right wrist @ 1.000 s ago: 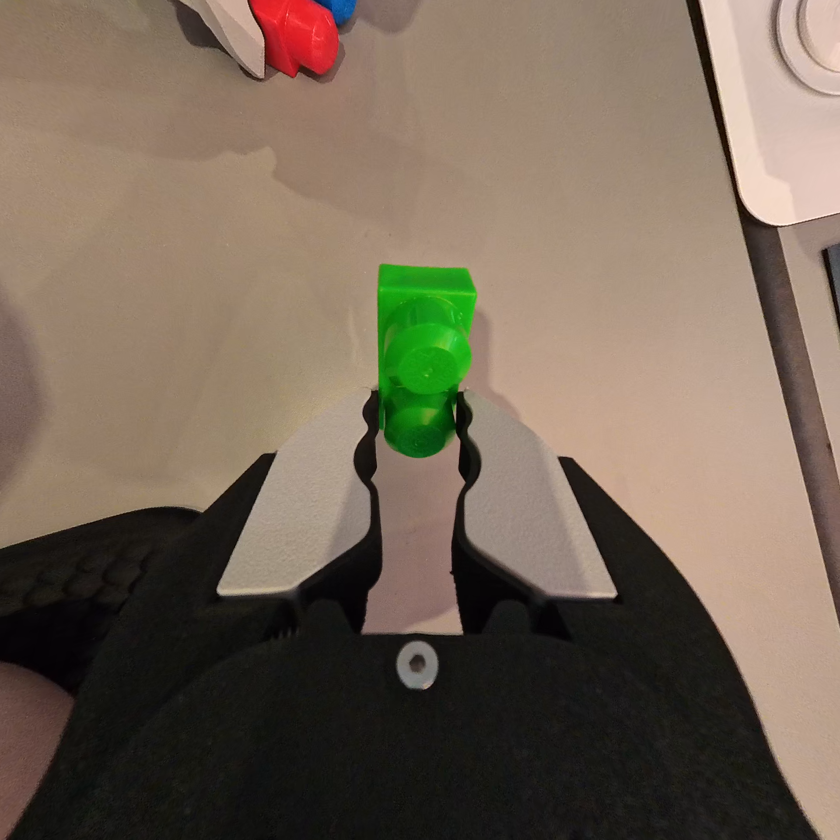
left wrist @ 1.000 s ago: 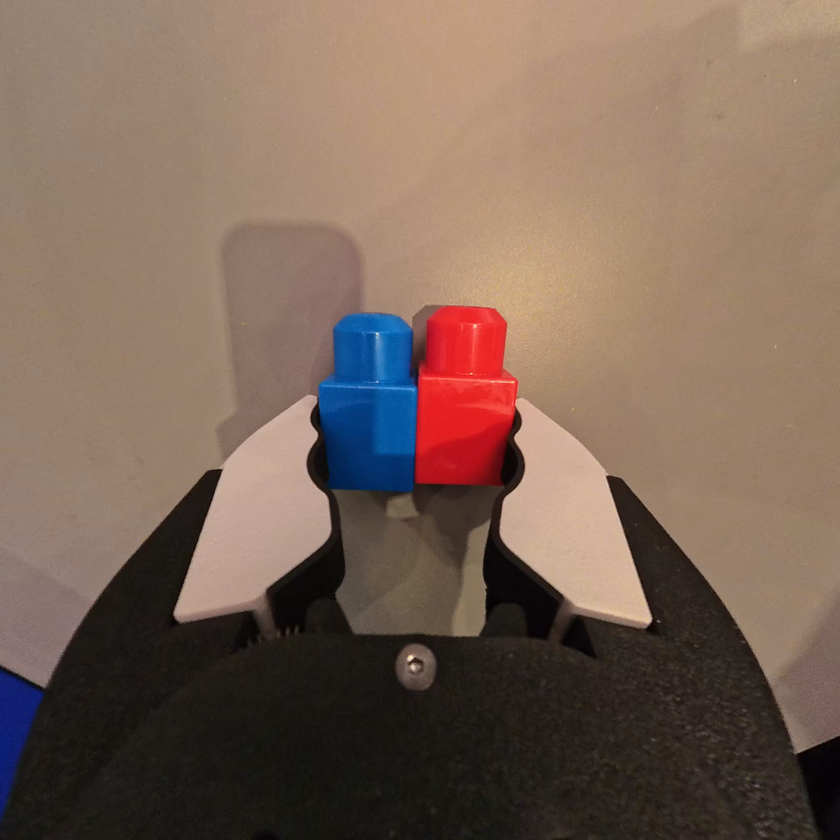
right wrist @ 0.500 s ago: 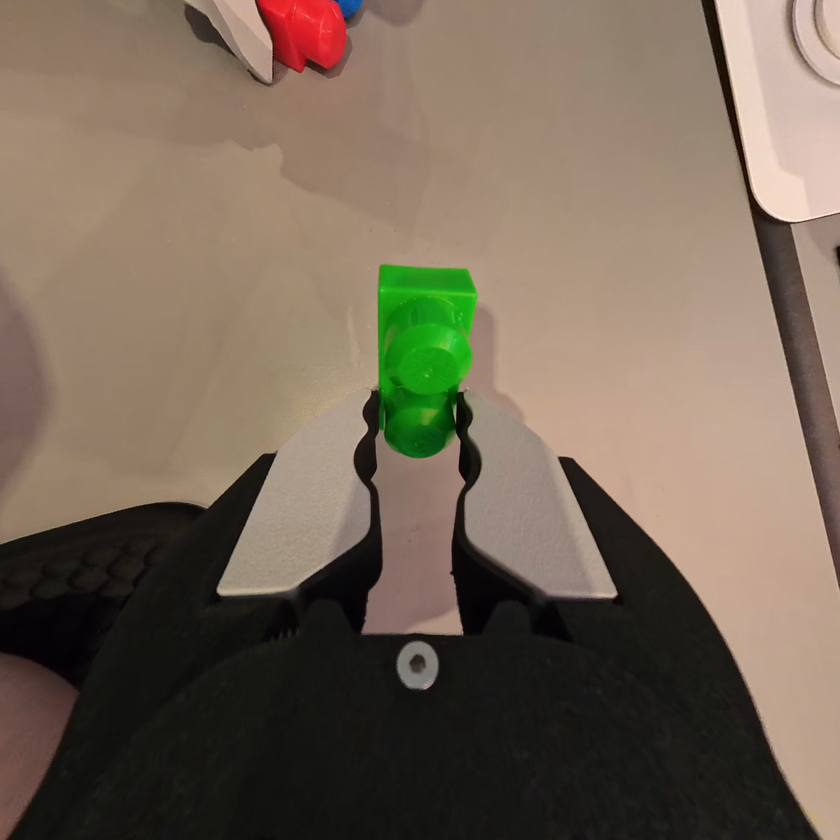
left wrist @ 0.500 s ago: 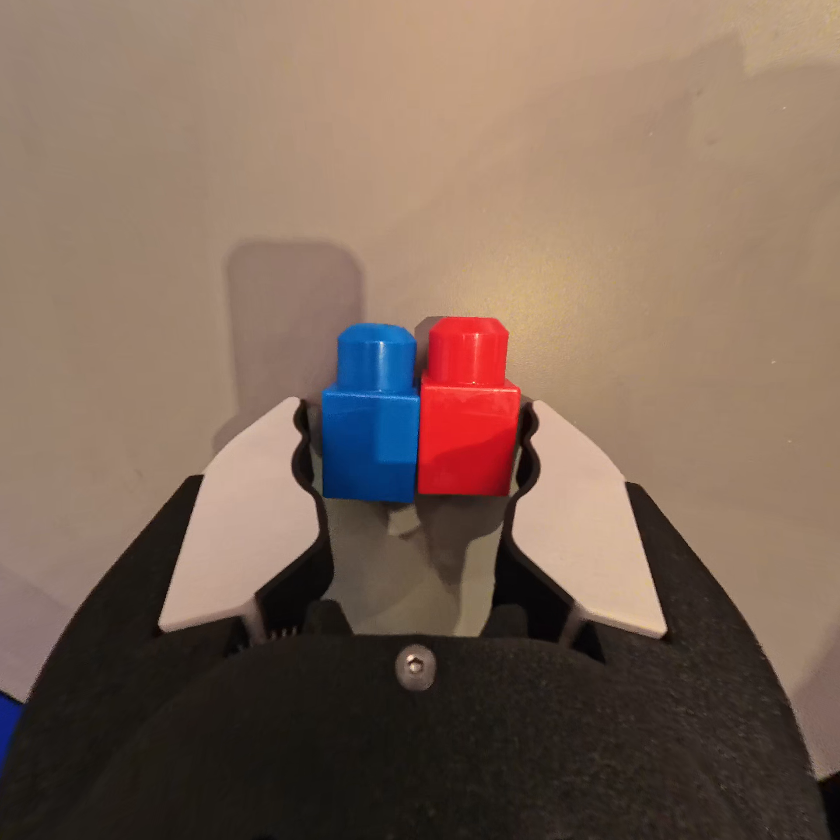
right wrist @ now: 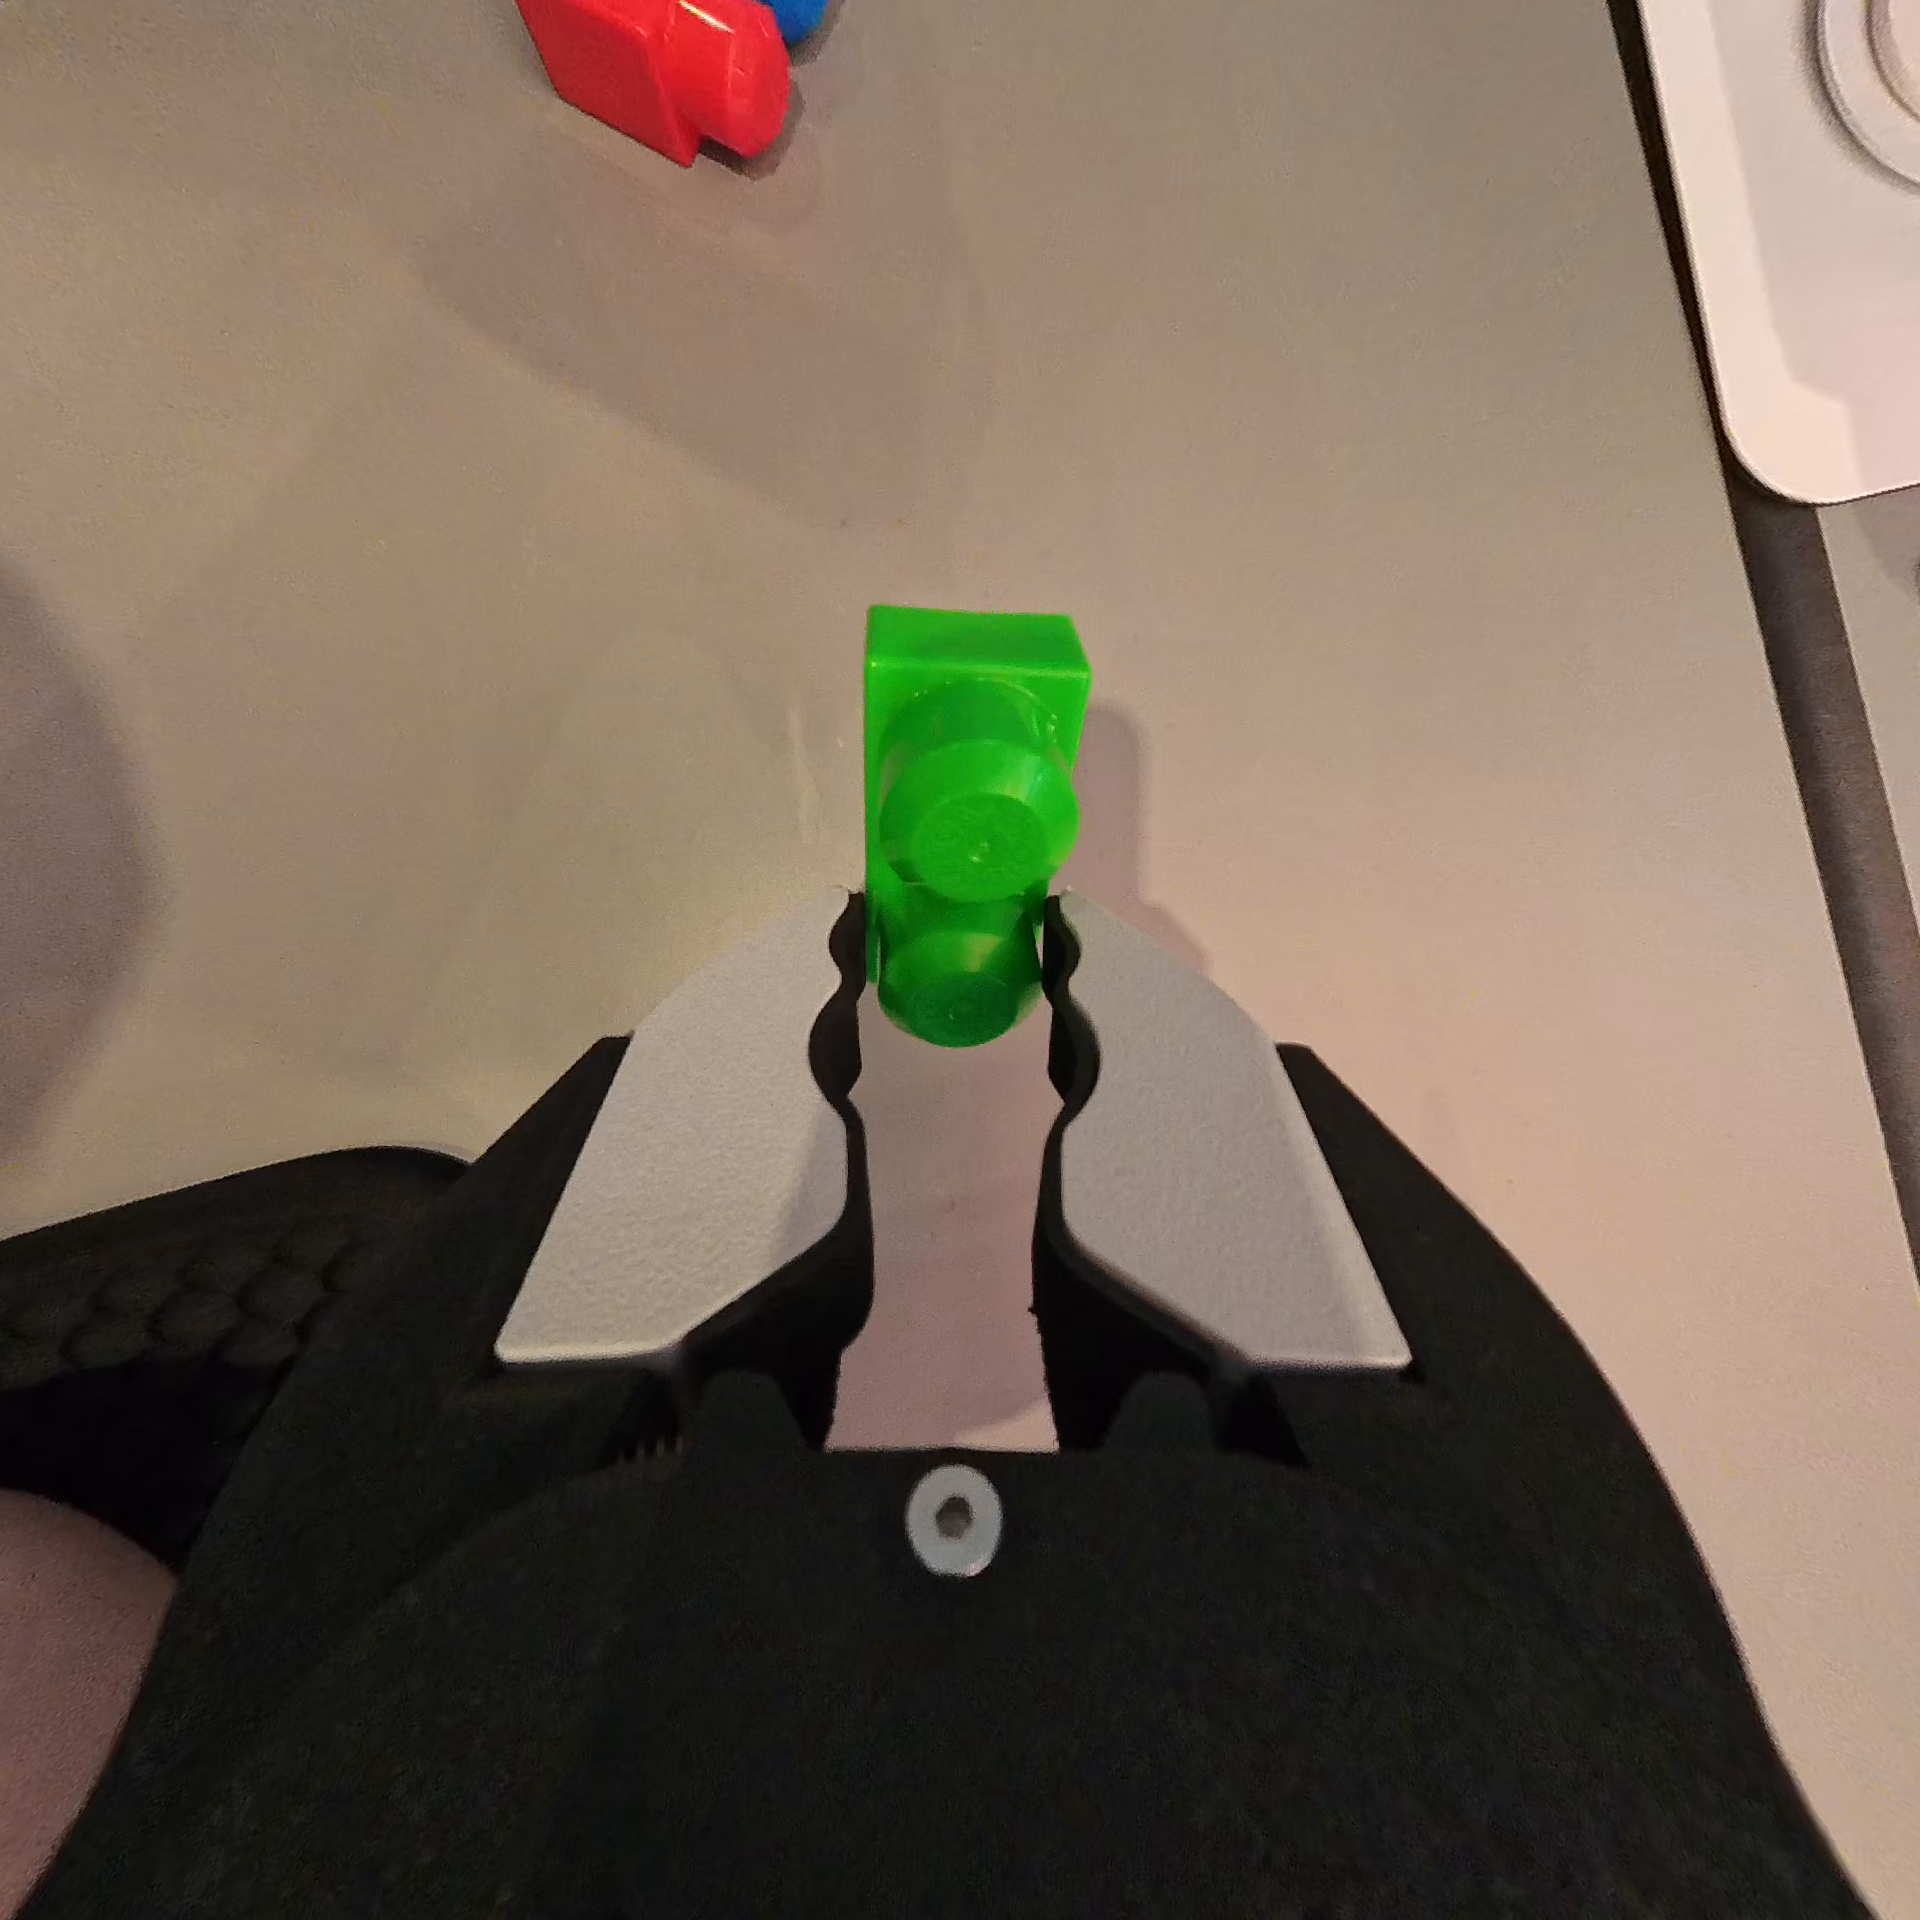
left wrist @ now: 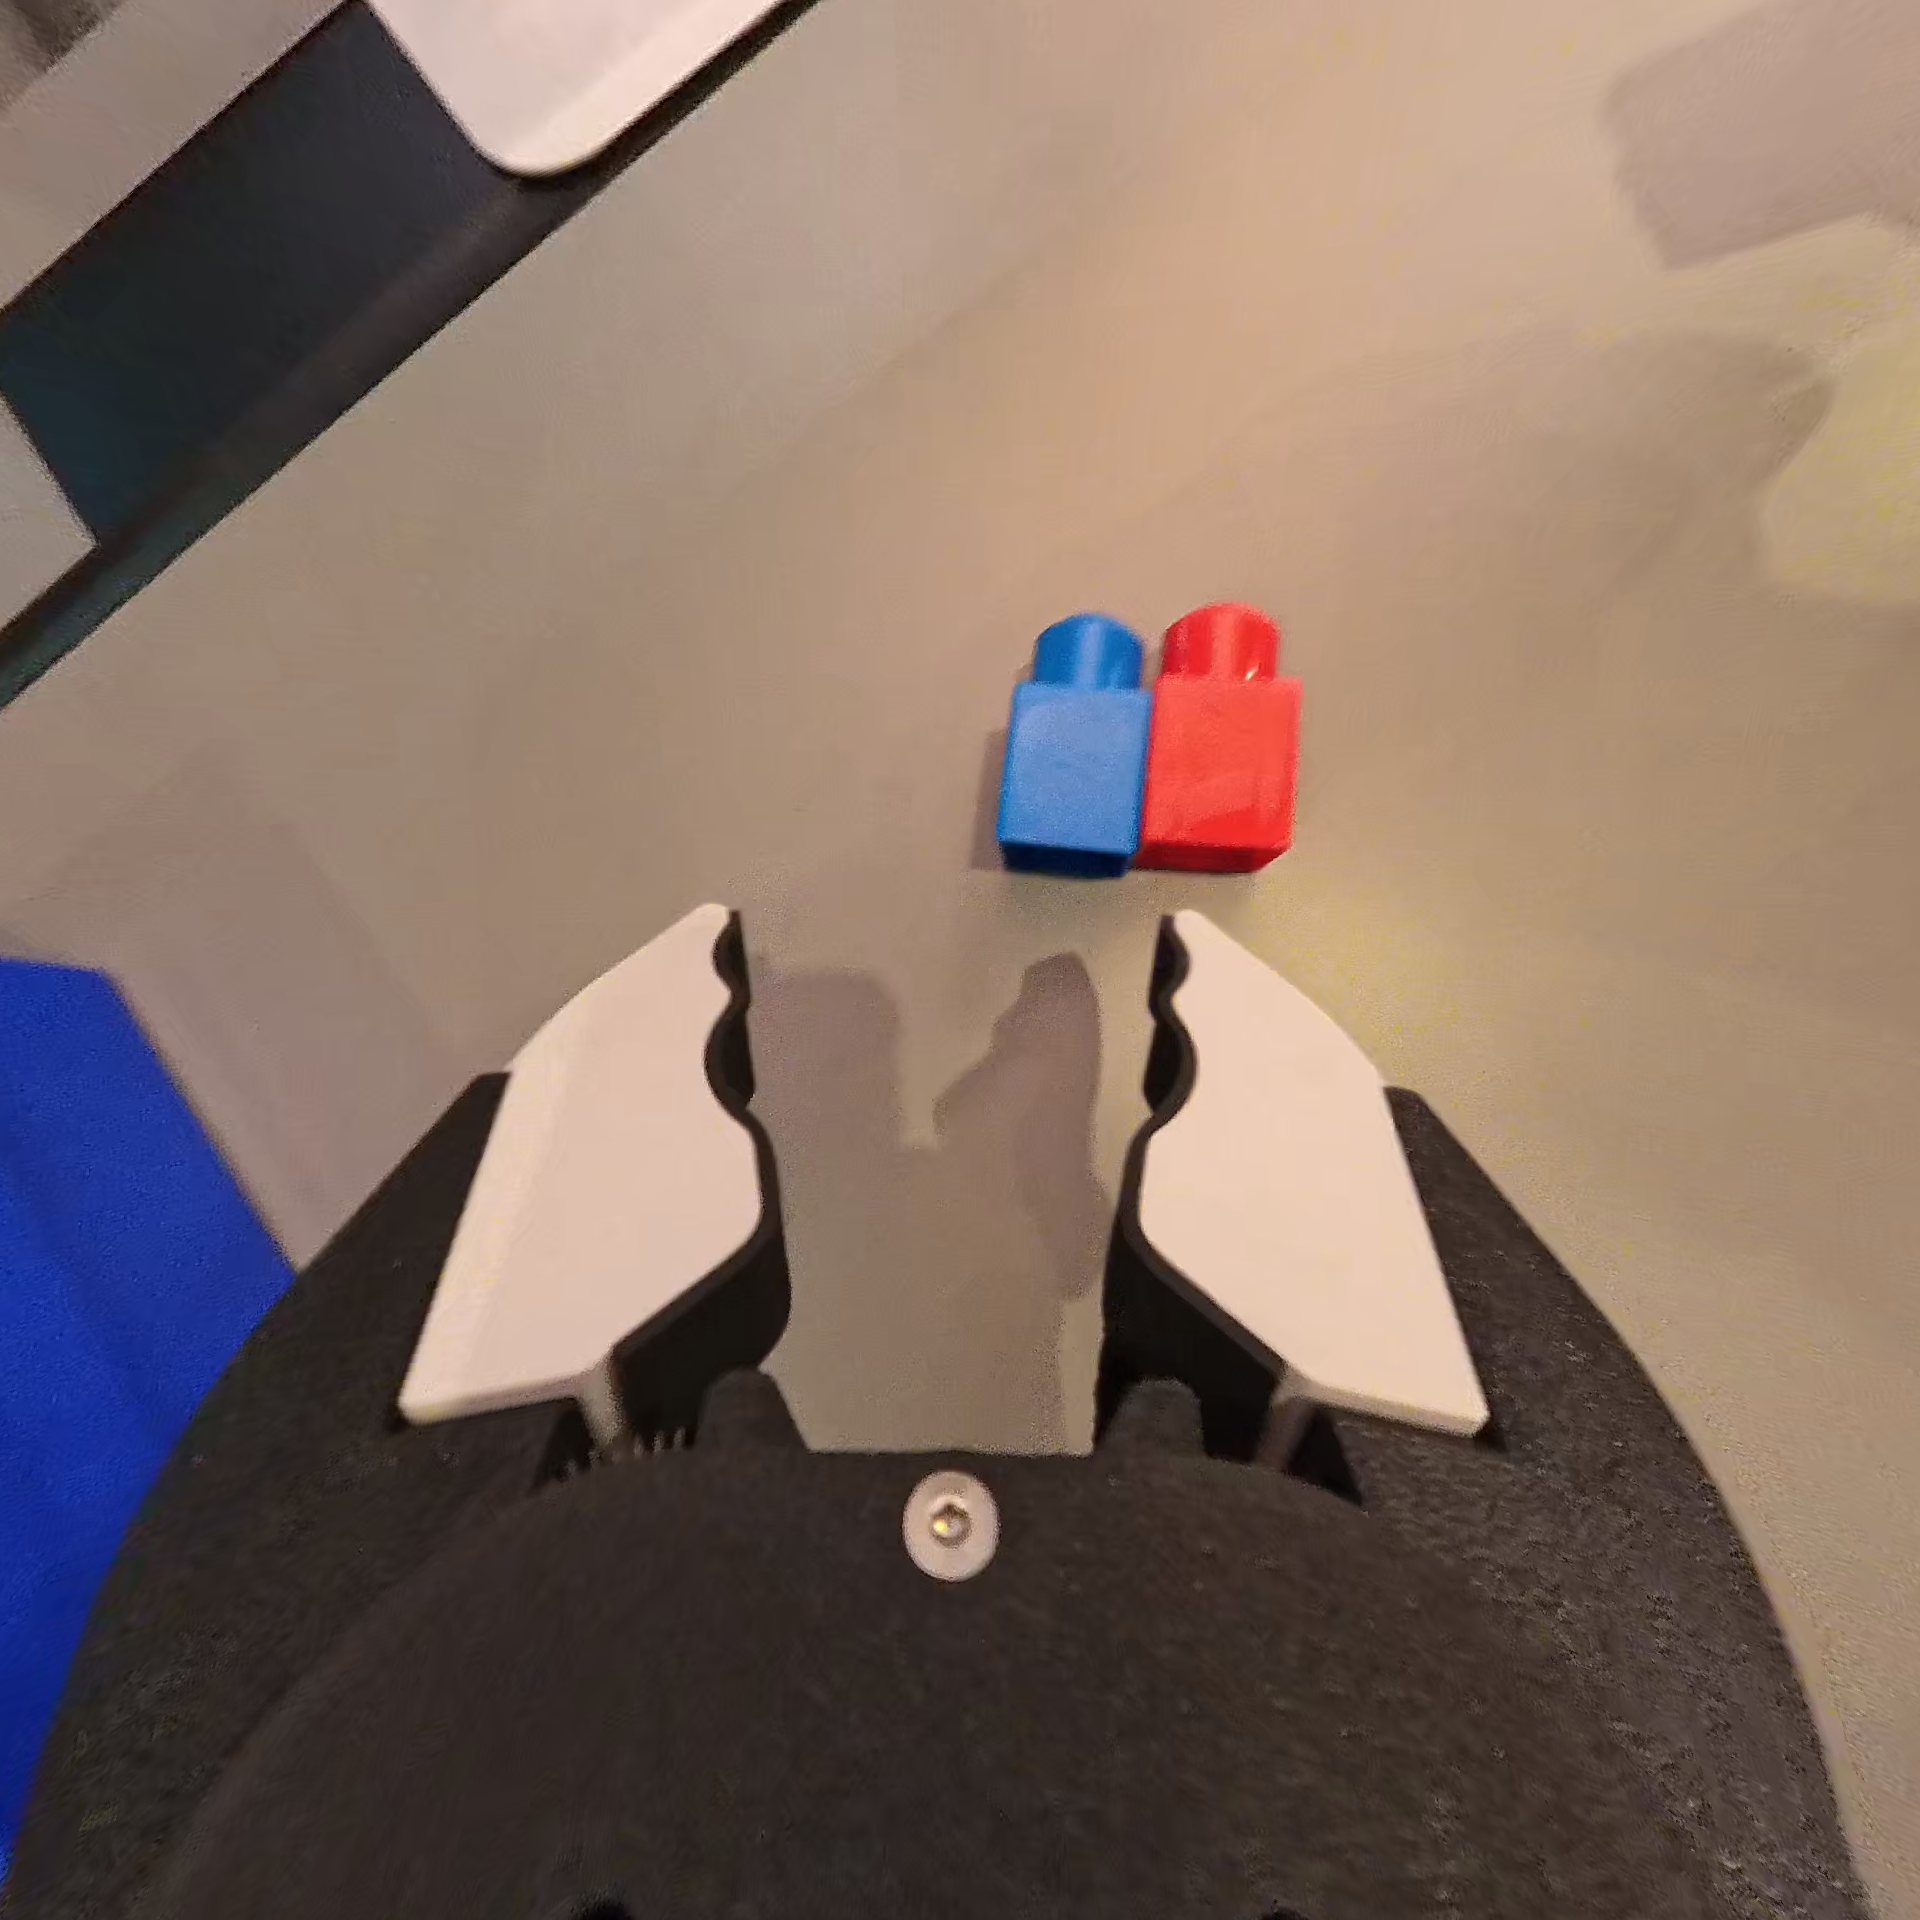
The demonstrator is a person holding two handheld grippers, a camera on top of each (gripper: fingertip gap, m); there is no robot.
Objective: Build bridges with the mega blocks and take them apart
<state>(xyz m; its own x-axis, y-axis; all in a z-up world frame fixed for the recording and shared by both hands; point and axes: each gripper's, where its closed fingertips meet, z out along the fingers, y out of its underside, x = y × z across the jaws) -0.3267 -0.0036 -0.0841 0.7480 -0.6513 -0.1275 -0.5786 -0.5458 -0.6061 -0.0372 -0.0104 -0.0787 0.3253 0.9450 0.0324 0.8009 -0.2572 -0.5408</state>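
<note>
A blue block (left wrist: 1070, 769) and a red block (left wrist: 1218, 753) lie side by side, touching, on the grey table (left wrist: 1351, 364), studs pointing away from me. My left gripper (left wrist: 945, 935) is open and empty, pulled back from them and a little to their left. My right gripper (right wrist: 954, 925) is shut on a green two-stud block (right wrist: 971, 758), holding it by the near end with the studs facing the camera. The red block (right wrist: 665, 62) also shows at the top of the right wrist view, with a bit of the blue block (right wrist: 800, 16) behind it.
A white device (right wrist: 1818, 239) sits at the table's right edge in the right wrist view. A white flat thing (left wrist: 561, 73) and a dark strip (left wrist: 239, 270) lie at the upper left of the left wrist view. A blue surface (left wrist: 94, 1226) is at the left. There is about 30 cm between the tips of the two grippers.
My left gripper has opened, let go of the blue and red blocks, and drawn back from them. The blocks now lie free on the table. My right gripper still holds the green block.
</note>
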